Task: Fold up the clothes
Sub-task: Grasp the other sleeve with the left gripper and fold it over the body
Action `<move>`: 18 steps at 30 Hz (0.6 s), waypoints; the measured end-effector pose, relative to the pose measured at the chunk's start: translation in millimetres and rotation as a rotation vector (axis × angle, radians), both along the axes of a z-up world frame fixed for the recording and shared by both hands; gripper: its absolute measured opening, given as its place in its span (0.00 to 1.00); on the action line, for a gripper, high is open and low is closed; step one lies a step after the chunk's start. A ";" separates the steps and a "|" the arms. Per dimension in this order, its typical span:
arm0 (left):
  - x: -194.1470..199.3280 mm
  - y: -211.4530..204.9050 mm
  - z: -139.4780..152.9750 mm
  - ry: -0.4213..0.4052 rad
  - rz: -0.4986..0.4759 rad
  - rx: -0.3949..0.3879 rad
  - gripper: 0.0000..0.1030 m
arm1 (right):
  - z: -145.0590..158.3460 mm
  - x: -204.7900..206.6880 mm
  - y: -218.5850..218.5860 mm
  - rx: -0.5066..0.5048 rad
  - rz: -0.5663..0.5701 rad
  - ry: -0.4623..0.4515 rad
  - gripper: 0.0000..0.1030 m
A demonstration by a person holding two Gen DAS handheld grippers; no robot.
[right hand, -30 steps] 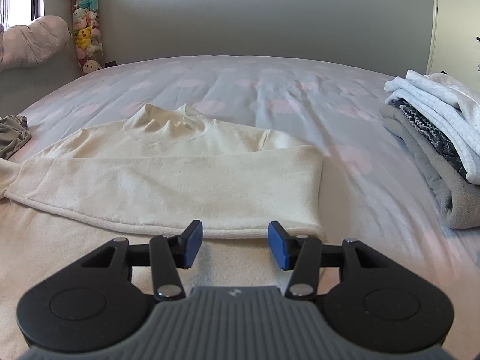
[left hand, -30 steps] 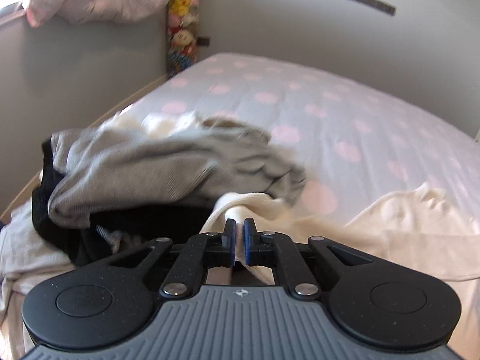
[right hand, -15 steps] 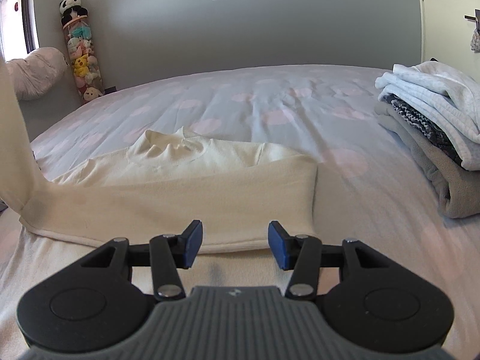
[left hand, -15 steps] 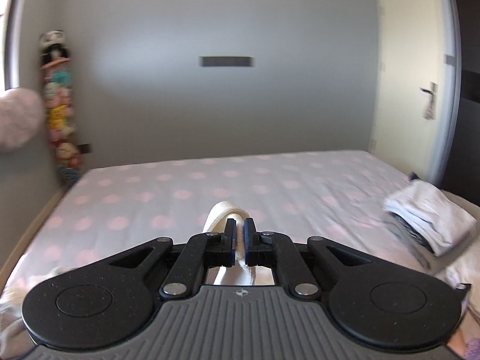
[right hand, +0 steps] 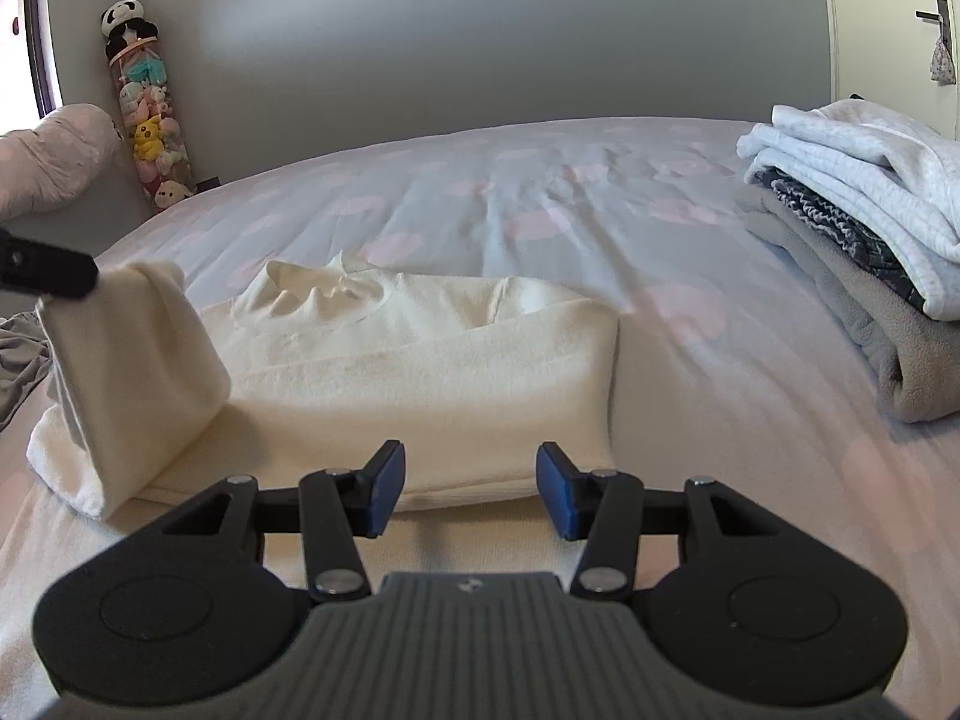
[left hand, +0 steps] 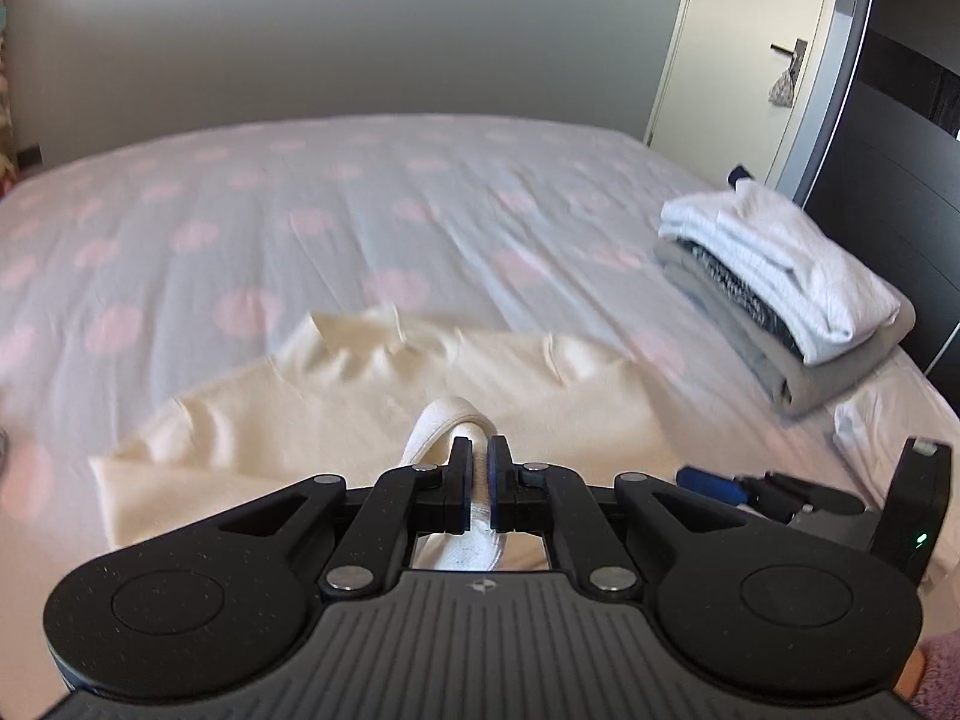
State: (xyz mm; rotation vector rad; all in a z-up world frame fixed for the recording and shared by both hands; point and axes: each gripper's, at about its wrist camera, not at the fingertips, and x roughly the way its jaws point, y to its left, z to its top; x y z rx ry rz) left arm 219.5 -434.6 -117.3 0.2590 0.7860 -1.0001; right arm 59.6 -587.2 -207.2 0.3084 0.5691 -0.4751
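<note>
The left gripper (left hand: 478, 456) is pinching the cuff end of a sleeve (left hand: 447, 420) of the cream sweater (left hand: 336, 396), its blue pads pressed together on the fabric; in the right wrist view that sleeve (right hand: 132, 360) is hanging up off the bed from the left gripper's black finger (right hand: 48, 270), well to the left of the right gripper (right hand: 471, 489), folded over and sagging down to the garment's left edge. The right gripper is standing with its jaws spread and nothing between them, hovering just in front of the sweater's near hem; the sweater (right hand: 420, 372) is lying flat ahead of those jaws, its collar (right hand: 312, 294) pointing away and its right side already folded in to a straight edge. The bed sheet (right hand: 540, 210) with pink dots is stretching away beyond it; a stack of folded clothes (right hand: 858, 240) is sitting to the right of the right gripper, well apart from the sweater; in the left wrist view the same stack (left hand: 780, 294) is lying ahead and to the right, with the right gripper's blue pad (left hand: 708, 483) showing just beside the left tool. A grey garment (right hand: 18, 354) is lying at the far left edge.
</note>
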 end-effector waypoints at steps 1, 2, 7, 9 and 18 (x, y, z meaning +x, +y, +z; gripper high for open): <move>-0.6 -2.5 -7.4 0.017 -0.005 0.011 0.03 | -0.8 0.9 0.0 0.001 0.003 0.003 0.51; -1.3 -4.0 -13.7 0.031 -0.015 0.020 0.03 | -1.4 1.7 0.6 -0.001 0.007 0.008 0.51; -7.9 -1.9 -27.3 0.088 -0.083 0.039 0.14 | -2.1 2.7 2.1 -0.007 0.015 0.026 0.51; -10.5 1.4 -26.7 0.088 -0.092 0.044 0.18 | -0.9 1.8 2.8 -0.012 0.012 0.026 0.51; -3.1 81.1 -28.8 0.037 -0.034 0.075 0.37 | 27.8 -14.7 23.5 -0.080 0.053 -0.063 0.51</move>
